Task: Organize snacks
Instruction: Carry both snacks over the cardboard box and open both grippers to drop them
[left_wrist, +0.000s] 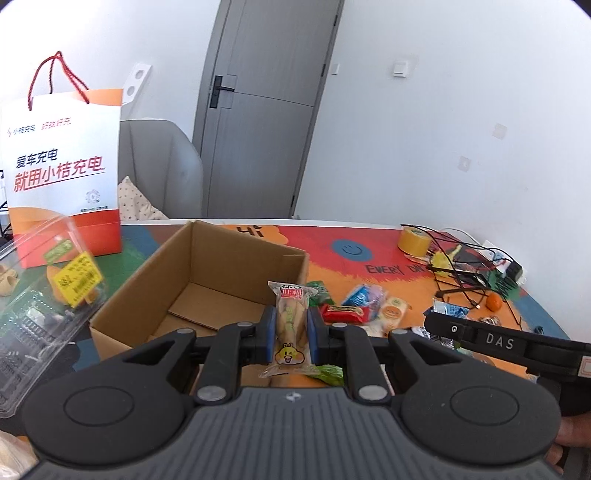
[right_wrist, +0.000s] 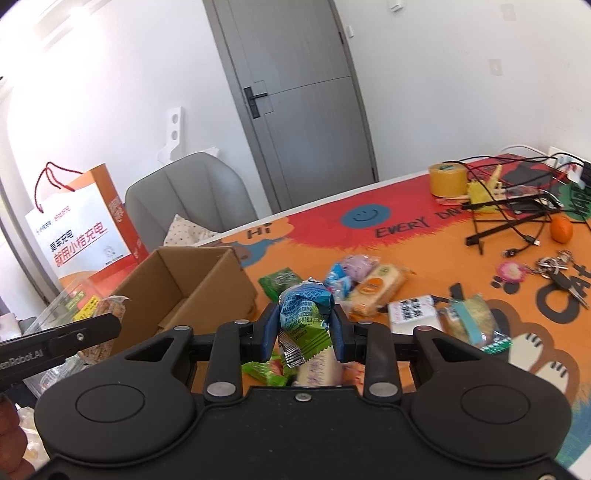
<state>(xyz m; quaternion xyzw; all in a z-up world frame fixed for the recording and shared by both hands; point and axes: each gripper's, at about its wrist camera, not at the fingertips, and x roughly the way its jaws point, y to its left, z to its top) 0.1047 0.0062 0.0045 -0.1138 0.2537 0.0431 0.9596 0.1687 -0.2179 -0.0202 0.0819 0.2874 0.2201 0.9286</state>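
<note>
L claw (left_wrist: 290, 332) grips biscuit pack (left_wrist: 290, 325), R claw (right_wrist: 304, 330) grips blue-green packet (right_wrist: 304, 310).

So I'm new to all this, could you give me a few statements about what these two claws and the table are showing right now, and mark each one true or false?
1. The left claw grips a clear-wrapped pastry stick. True.
2. The right claw is empty. False: it pinches a blue-green snack packet.
3. The cardboard box holds no snacks yet. True, as far as its visible floor shows.
4. The tape roll sits inside the box. False: it stands on the orange mat near the cables.
5. The door stands wide open. False: it is closed.
</note>
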